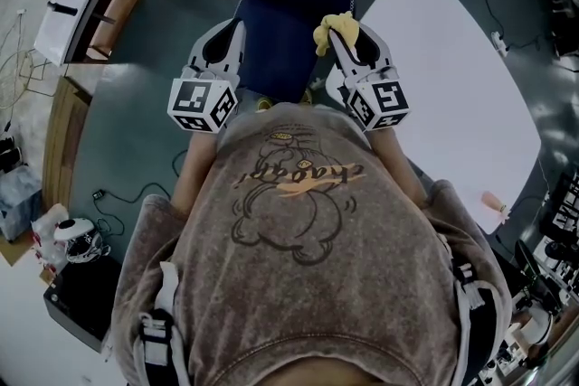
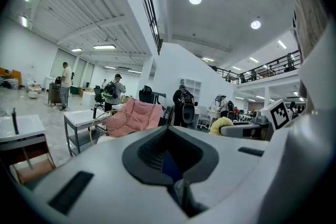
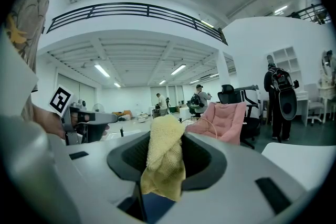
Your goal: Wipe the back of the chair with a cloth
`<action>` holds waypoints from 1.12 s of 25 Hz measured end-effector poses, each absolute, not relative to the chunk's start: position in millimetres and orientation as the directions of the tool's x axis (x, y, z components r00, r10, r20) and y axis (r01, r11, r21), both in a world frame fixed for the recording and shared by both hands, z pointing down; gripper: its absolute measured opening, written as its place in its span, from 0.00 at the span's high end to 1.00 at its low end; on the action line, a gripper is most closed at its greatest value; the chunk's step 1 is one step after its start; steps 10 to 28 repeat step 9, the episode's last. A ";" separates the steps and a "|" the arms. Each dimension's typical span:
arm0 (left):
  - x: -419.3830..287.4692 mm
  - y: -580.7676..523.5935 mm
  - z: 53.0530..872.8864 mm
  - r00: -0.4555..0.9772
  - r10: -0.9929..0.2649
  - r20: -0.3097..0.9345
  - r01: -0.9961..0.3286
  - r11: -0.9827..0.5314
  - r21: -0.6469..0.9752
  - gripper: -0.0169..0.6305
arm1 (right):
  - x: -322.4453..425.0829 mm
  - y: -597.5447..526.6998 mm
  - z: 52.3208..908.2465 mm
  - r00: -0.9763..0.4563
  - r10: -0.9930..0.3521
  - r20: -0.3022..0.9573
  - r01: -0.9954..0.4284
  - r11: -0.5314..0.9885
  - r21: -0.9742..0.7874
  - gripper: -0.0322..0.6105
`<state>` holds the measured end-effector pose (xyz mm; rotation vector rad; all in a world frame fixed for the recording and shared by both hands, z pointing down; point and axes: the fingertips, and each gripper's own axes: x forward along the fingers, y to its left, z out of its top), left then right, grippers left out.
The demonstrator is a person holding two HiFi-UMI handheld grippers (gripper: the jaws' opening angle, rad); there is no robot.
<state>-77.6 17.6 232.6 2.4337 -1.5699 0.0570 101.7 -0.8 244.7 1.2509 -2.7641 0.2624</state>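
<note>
Person's shirt (image 1: 298, 221) is filling the foreground. Beyond it, the right gripper (image 1: 346, 39) is clamping a bunched yellow cloth (image 1: 333, 30) against the right edge of the blue chair (image 1: 285, 4), beside the white table (image 1: 452, 86). The left gripper (image 1: 237, 30), fingers together and empty, is pointing along the chair's left edge. The chair is stretching lengthwise away from the person.

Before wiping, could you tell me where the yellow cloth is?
In head view, right of centre: the yellow cloth is pinched in the right claw, over the blue chair.
</note>
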 end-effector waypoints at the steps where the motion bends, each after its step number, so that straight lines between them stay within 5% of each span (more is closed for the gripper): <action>1: -76.7 17.7 233.1 0.422 -0.891 0.166 -0.901 -0.393 0.182 0.96 | 101.4 -0.9 244.5 -0.661 -0.734 0.157 -0.751 0.650 -0.117 0.69; 28: -68.8 17.6 233.9 0.422 -0.890 0.172 -0.902 -0.392 0.183 0.96 | 105.5 -2.4 241.8 -0.670 -0.727 0.153 -0.742 0.660 -0.118 0.69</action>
